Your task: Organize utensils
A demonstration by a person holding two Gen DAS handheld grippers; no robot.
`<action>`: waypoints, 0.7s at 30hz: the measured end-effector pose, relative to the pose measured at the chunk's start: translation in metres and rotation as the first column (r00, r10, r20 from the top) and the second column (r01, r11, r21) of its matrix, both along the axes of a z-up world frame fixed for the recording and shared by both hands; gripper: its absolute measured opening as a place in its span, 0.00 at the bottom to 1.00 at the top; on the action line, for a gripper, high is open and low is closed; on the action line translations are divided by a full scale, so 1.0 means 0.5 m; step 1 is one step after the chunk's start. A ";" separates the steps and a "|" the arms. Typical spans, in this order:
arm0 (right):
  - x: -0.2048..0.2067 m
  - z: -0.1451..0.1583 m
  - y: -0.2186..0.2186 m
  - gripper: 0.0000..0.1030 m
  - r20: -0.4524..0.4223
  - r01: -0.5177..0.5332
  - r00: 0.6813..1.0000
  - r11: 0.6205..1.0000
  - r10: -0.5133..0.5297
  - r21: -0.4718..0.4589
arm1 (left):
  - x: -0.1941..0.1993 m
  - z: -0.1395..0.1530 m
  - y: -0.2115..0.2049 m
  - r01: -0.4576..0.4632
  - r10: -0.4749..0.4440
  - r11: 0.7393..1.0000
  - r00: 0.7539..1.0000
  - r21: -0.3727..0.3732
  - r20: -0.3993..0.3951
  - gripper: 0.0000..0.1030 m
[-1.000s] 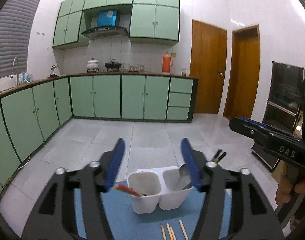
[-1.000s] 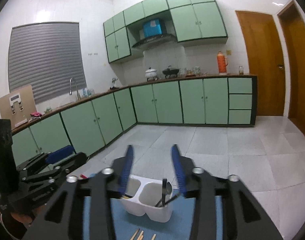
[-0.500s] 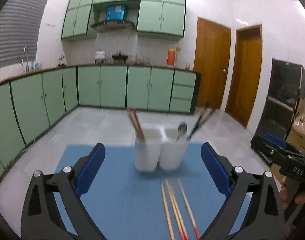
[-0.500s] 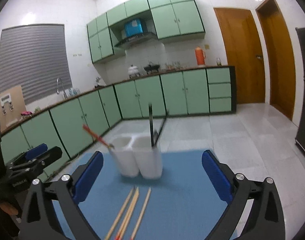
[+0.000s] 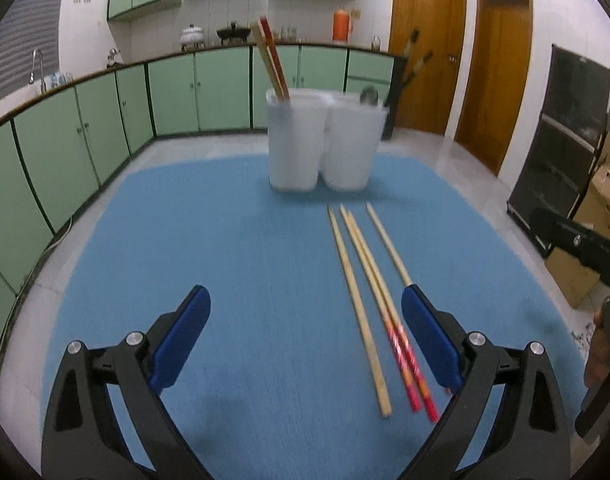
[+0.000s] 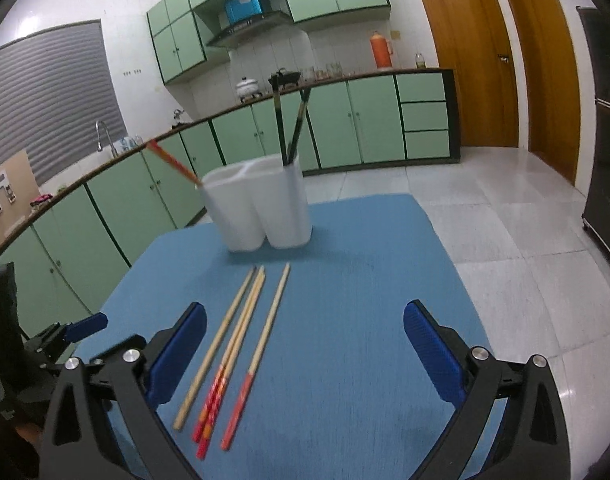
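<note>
From the left wrist, we see our left gripper (image 5: 305, 312) much lower than a second ago, when it looked across the kitchen floor with its jaws narrower around the view of the holder; they have just been opening and now stand spread wide with nothing between them, over the blue mat (image 5: 233, 264). The white two-cup holder (image 5: 325, 140) now stands at the far edge of the mat, red-tipped chopsticks (image 5: 271, 60) leaning in its left cup. Four loose chopsticks (image 5: 369, 300) lie ahead, their near ends just beside our right-hand finger (image 5: 429, 340). The right gripper (image 5: 585, 240) shows at the picture's right edge. From the right wrist, our right gripper (image 6: 305, 324) has likewise dropped, its jaws just having been opening, spread and empty. The loose chopsticks (image 6: 237, 344) lie beside its left finger (image 6: 177, 352), and dark utensils (image 6: 289, 128) stand in the holder's (image 6: 257, 204) right cup. Green cabinets (image 6: 345, 120), a tiled floor (image 6: 505, 220) and wooden doors (image 6: 465, 52) surround us.
</note>
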State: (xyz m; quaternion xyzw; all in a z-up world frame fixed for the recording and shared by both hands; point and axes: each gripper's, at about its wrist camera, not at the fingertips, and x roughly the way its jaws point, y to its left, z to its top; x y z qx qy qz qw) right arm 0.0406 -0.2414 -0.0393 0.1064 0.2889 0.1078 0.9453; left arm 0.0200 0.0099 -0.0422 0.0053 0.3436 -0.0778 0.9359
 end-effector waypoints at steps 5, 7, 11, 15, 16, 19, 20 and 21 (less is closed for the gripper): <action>-0.010 -0.019 -0.001 0.89 -0.033 0.004 0.999 1.000 -0.004 0.009 | -0.011 -0.041 -0.013 0.020 -0.019 1.000 0.998 0.011 -0.064 0.90; -0.015 -0.024 -0.003 0.88 -0.040 0.001 0.999 1.000 0.000 0.010 | -0.008 -0.055 -0.023 0.023 -0.022 1.000 0.995 0.016 -0.094 0.82; -0.021 -0.025 0.001 0.87 -0.036 -0.003 0.999 1.000 0.003 -0.003 | 0.001 -0.082 -0.044 0.043 -0.038 0.999 0.987 0.029 -0.153 0.74; -0.025 -0.028 0.003 0.87 -0.038 -0.009 0.999 1.000 0.009 -0.004 | 0.011 -0.096 -0.051 0.044 -0.037 0.999 0.980 0.030 -0.196 0.65; -0.025 -0.028 0.002 0.87 -0.038 -0.010 0.999 1.000 0.010 -0.004 | 0.014 -0.098 -0.052 0.037 -0.029 0.999 0.979 0.034 -0.203 0.63; -0.026 -0.030 0.002 0.87 -0.038 -0.012 0.999 1.000 0.012 -0.009 | 0.016 -0.096 -0.055 0.032 -0.023 0.999 0.979 0.040 -0.204 0.54; -0.025 -0.030 0.001 0.87 -0.040 -0.013 0.999 1.000 0.012 -0.009 | 0.016 -0.095 -0.055 0.031 -0.022 0.999 0.979 0.043 -0.204 0.51; -0.024 -0.030 0.001 0.87 -0.041 -0.013 0.999 1.000 0.013 -0.008 | 0.015 -0.094 -0.057 0.034 -0.024 0.998 0.979 0.044 -0.205 0.46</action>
